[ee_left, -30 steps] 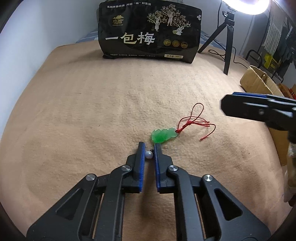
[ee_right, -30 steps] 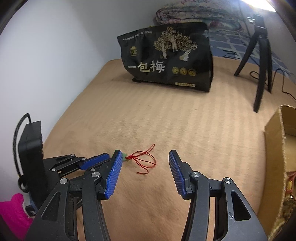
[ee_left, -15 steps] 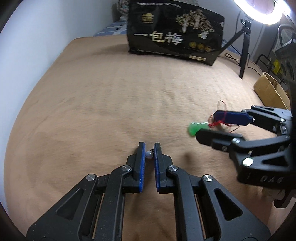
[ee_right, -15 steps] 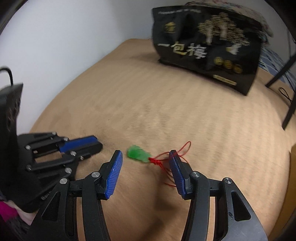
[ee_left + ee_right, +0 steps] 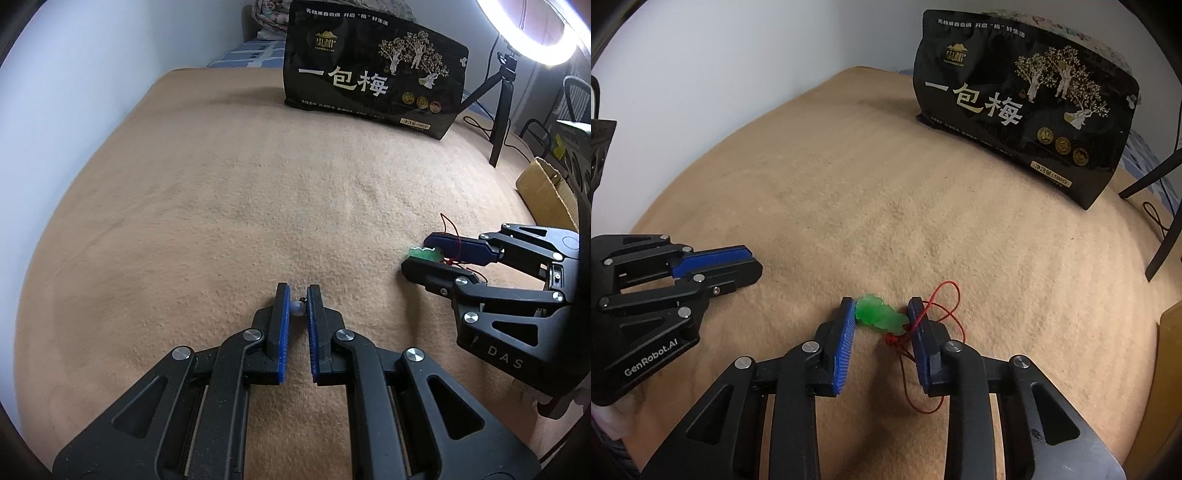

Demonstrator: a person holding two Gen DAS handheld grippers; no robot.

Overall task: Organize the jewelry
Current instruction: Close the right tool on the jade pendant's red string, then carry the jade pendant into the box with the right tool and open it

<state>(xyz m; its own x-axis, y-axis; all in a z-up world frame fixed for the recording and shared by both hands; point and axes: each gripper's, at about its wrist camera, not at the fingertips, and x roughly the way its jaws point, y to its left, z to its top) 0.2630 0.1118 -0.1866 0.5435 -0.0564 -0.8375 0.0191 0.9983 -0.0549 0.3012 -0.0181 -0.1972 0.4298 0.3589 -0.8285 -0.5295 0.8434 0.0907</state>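
A green jade pendant [image 5: 881,315] on a red cord [image 5: 942,306] lies on the tan blanket. My right gripper [image 5: 881,308] has closed in around it, the fingers touching both ends of the pendant. It also shows in the left wrist view [image 5: 424,256], with the pendant [image 5: 423,254] between its tips. My left gripper [image 5: 297,297] is shut on a small white pearl bead [image 5: 297,308], low over the blanket. In the right wrist view the left gripper [image 5: 750,264] sits to the left, apart from the pendant.
A black snack bag [image 5: 373,83] stands at the back of the blanket [image 5: 221,206]. A tripod [image 5: 500,110] with a ring light [image 5: 535,33] and a cardboard box [image 5: 546,188] are at the right. A white wall [image 5: 92,55] runs along the left.
My right gripper dropped onto the pendant and narrowed its jaws around it. My left gripper moved left and away, still holding the bead.
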